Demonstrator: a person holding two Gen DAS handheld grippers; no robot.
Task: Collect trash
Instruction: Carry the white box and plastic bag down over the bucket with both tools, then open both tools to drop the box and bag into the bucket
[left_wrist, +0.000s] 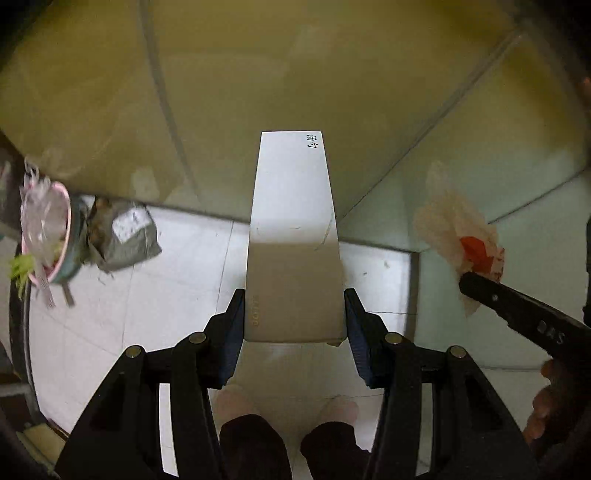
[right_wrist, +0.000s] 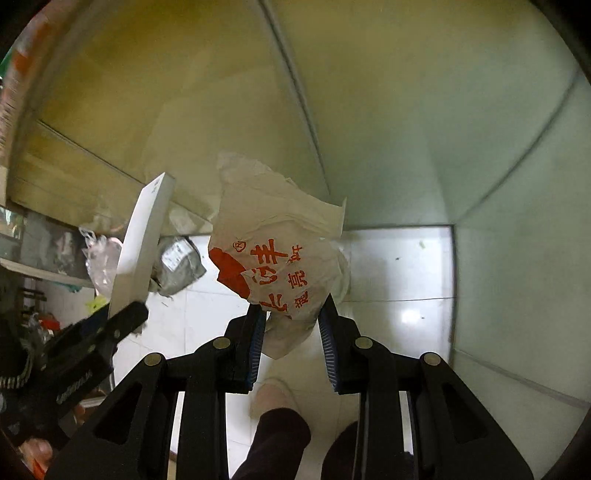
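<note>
Currently we hold the white box (left_wrist: 293, 236) lengthwise in the closed left claw (left_wrist: 294, 314) and the paper wrapper (right_wrist: 280, 258) in the closed right claw (right_wrist: 291, 325), both above the floor (left_wrist: 177, 266), left claw nearer the pink bin (left_wrist: 55, 240).

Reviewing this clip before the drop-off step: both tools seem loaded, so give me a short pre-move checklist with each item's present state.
1. Left tool clamps the white box on both sides: ok.
2. Right tool grips the crumpled paper wrapper: ok, though most of it sticks out past the fingertips.
3. The two held items are apart, not tangled: ok.
4. Trash bin located: ok, low at the left, already stuffed with plastic.
5. Room left in the bin: cannot tell.
6. Floor trash all collected: not ok, a grey parcel bag lies beside the bin.
</note>
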